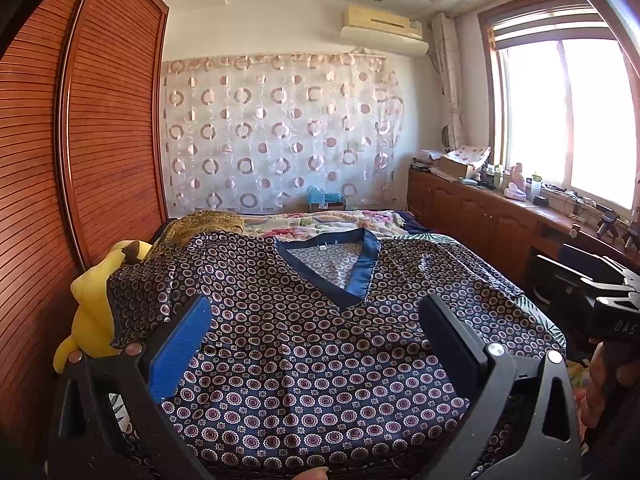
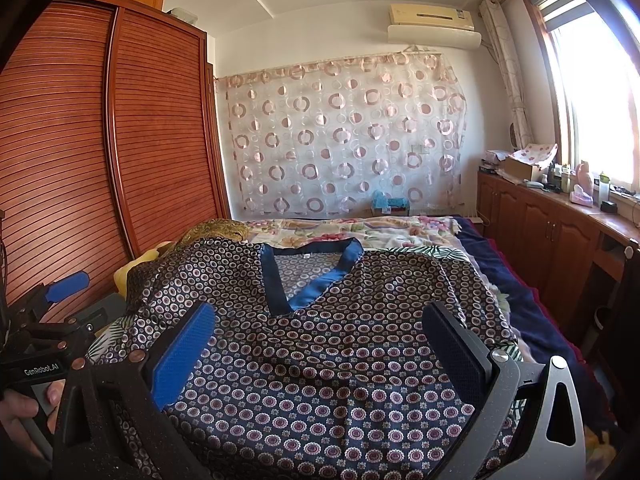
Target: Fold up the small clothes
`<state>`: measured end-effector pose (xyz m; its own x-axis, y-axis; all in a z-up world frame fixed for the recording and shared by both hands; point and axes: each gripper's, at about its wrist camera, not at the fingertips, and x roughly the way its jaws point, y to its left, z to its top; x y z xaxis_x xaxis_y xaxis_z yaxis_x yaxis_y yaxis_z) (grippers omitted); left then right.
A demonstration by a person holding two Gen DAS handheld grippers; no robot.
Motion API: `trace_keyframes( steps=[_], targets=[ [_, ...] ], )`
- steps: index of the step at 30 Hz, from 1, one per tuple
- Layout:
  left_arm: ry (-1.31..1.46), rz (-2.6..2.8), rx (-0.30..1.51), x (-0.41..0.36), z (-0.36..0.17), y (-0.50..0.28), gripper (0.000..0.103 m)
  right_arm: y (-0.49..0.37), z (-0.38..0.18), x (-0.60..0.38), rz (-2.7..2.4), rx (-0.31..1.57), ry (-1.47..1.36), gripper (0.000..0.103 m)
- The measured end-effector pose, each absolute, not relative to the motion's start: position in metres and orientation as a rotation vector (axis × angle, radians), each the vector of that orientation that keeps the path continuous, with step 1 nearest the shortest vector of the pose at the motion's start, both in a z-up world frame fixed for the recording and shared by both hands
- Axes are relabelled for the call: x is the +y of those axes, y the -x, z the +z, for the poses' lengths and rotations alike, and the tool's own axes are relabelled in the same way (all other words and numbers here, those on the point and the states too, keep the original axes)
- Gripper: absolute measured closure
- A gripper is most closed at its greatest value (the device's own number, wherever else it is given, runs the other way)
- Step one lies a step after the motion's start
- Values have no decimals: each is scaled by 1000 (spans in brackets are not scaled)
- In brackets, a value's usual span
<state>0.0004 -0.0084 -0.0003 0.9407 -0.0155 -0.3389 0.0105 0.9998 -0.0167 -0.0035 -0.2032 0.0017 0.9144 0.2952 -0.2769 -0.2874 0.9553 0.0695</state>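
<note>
Now I count one patterned top [image 1: 304,360] spread flat on the bed [image 1: 328,220]; my left gripper [image 1: 316,344] and right gripper [image 2: 320,344] both gape wide above it, holding nothing.

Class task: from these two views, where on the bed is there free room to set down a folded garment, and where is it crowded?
Free: the floral blanket beyond the patterned shirt collar, up to the curtain wall, and the dark blue strip between shirt and cabinets. Crowded: the wardrobe side, where a yellow plush and gold cushion sit.
</note>
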Motion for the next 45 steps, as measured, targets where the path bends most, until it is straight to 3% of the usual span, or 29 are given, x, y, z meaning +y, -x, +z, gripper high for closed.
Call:
trace_keyframes(
  steps=[19,37,41,43,45],
  targets=[
    [24,7,377,5,-3,-5,0,-10,-3,-198,329,306,-7,0],
    [-7,154,560,131,-49,-47,0,-99,-32,-143,505,409,130,0],
    [30,158,581,174,-55,-56,0,-123,-39,-131,598,482,109,7],
    [40,168,609,191,-58,-62,0,-133,-42,-124,618,509,107,19],
    [57,177,633,210,-62,-70,0,-143,-44,-118,636,530,103,21]
  ],
)
